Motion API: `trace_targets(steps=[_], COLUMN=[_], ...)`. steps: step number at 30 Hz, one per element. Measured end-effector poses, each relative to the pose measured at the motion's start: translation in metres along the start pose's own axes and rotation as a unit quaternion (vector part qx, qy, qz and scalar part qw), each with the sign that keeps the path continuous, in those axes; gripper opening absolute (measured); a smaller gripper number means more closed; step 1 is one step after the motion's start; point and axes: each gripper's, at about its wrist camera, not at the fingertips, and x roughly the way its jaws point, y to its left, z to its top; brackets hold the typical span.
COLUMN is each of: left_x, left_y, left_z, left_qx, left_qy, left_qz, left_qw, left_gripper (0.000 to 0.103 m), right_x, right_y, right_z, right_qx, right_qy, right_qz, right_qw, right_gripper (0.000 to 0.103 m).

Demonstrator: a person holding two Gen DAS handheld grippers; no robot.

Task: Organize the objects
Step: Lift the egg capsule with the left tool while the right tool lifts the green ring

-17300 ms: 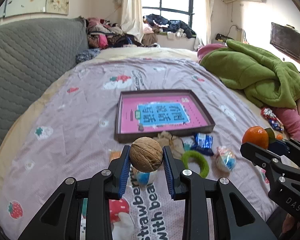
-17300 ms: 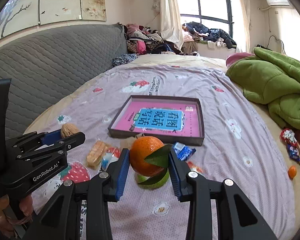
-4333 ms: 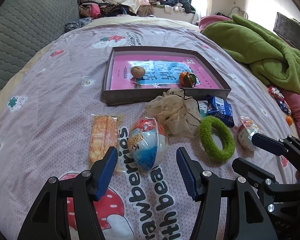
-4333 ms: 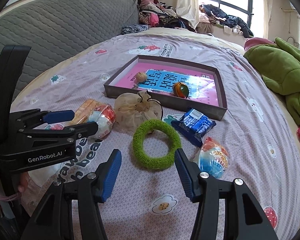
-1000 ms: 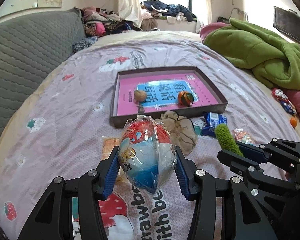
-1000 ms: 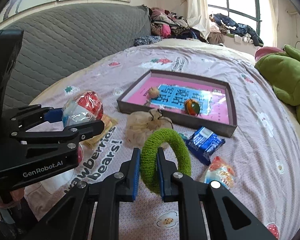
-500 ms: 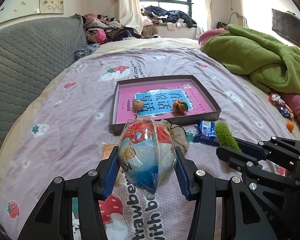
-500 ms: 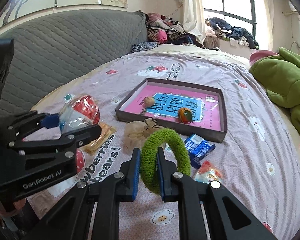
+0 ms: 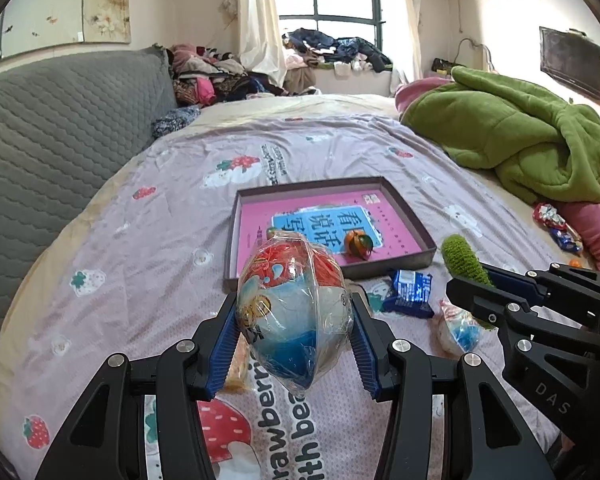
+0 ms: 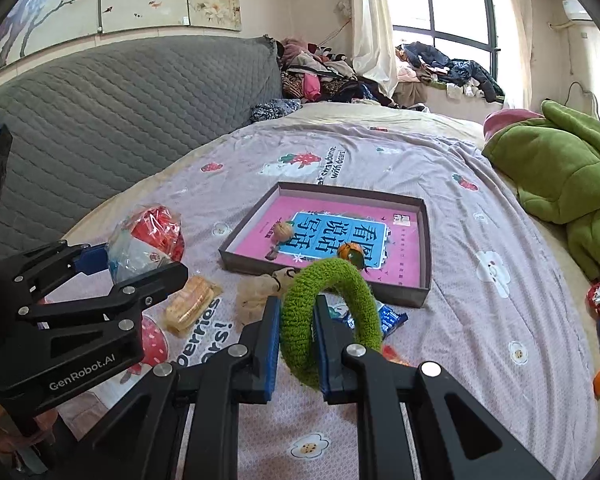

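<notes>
My left gripper (image 9: 294, 344) is shut on a plastic-wrapped red, white and blue ball (image 9: 294, 312) and holds it above the bedspread; it also shows in the right wrist view (image 10: 146, 242). My right gripper (image 10: 296, 340) is shut on a green fuzzy ring (image 10: 332, 312), which also shows in the left wrist view (image 9: 462, 260). Ahead lies a shallow box (image 10: 424, 280) with a pink and blue bottom, holding a walnut (image 10: 283, 231) and a small orange (image 10: 350, 252).
On the bedspread before the box lie a beige mesh pouch (image 10: 256, 292), a wrapped biscuit pack (image 10: 190, 306), a blue snack packet (image 9: 410, 294) and a small wrapped sweet (image 9: 460, 330). A green blanket (image 9: 516, 148) lies at right, a grey headboard (image 9: 60, 140) at left.
Both grippers have risen and drawn back a little with their loads; the box looks smaller and farther away. Both grips are unchanged.
</notes>
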Motion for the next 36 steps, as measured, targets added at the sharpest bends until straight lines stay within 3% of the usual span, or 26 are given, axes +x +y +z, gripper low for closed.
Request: trace_targets(steps=[19, 36], left_x=[-0.006, 0.015], left_y=[0.01, 0.015], left_z=[0.035, 0.052], left_qx=[-0.006, -0.023], left_qy=[-0.022, -0.017], left_qz=[0.012, 0.012], left_qw=[0.9997, 0.9995], left_gripper=[0.053, 0.053], right_x=[-0.02, -0.015], right_y=[0.0, -0.008], right_z=[0.054, 0.071], right_qx=[-0.02, -0.027], right_qy=[-0.047, -0.058], right_qz=[0.017, 0.008], right_qw=[0.999, 0.998], right_gripper=[0.016, 0.016])
